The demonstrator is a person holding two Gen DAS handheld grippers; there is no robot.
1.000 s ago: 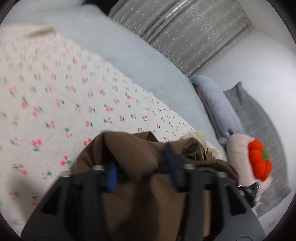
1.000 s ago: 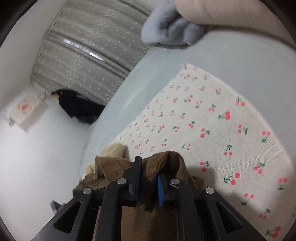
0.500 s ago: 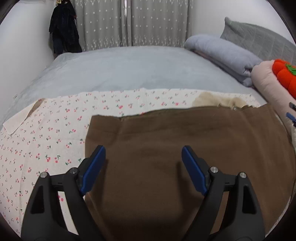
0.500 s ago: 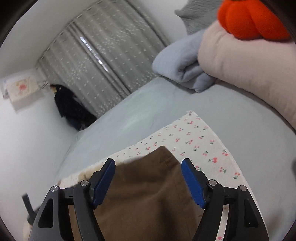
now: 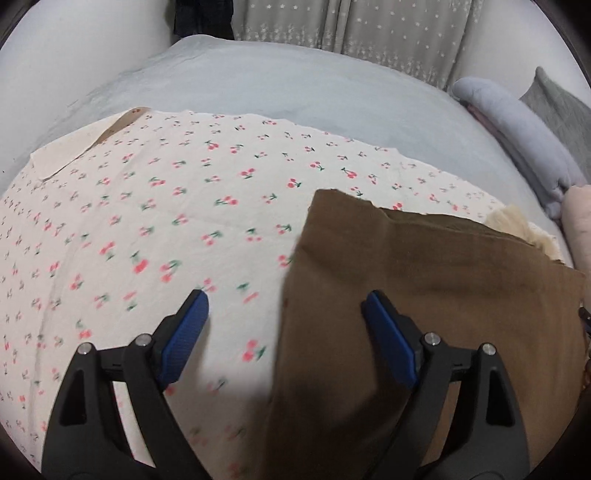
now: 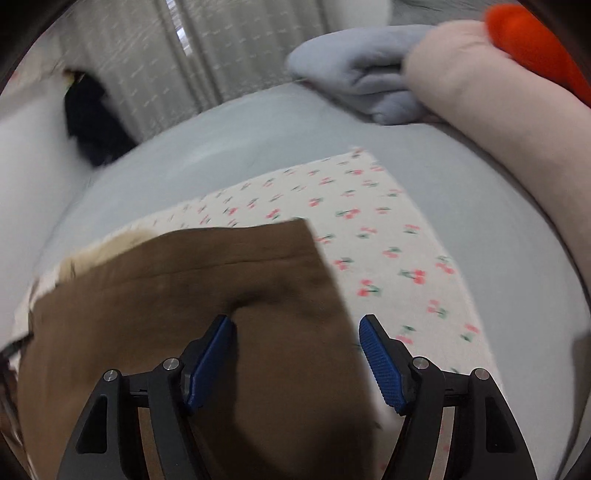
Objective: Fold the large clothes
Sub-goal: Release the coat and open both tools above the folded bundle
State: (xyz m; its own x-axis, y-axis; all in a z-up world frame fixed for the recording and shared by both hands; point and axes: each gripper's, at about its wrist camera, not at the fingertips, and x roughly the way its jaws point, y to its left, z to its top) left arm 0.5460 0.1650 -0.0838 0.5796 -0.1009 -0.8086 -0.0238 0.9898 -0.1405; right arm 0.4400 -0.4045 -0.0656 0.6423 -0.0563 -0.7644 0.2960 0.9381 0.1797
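A brown garment (image 5: 424, 302) lies flat on a cherry-print sheet (image 5: 166, 206); a cream fleece lining (image 5: 517, 225) pokes out at its far edge. My left gripper (image 5: 284, 314) is open and empty, straddling the garment's left edge. In the right wrist view the brown garment (image 6: 184, 295) lies flat on the cherry-print sheet (image 6: 388, 229). My right gripper (image 6: 295, 338) is open and empty over the garment's right edge, its left pad above the fabric.
The sheet lies on a grey-blue bed (image 5: 295, 88). A folded grey blanket (image 5: 517, 129), a pink pillow (image 6: 498, 92) and an orange plush (image 6: 535, 44) sit at the bed's right. Curtains (image 5: 369, 33) and a dark hanging coat (image 6: 92, 122) are behind.
One second ago both grippers were shut on the bunched brown garment. Both have opened and let it go; it now lies flat. The left gripper has shifted toward its left edge, the right toward its right edge.
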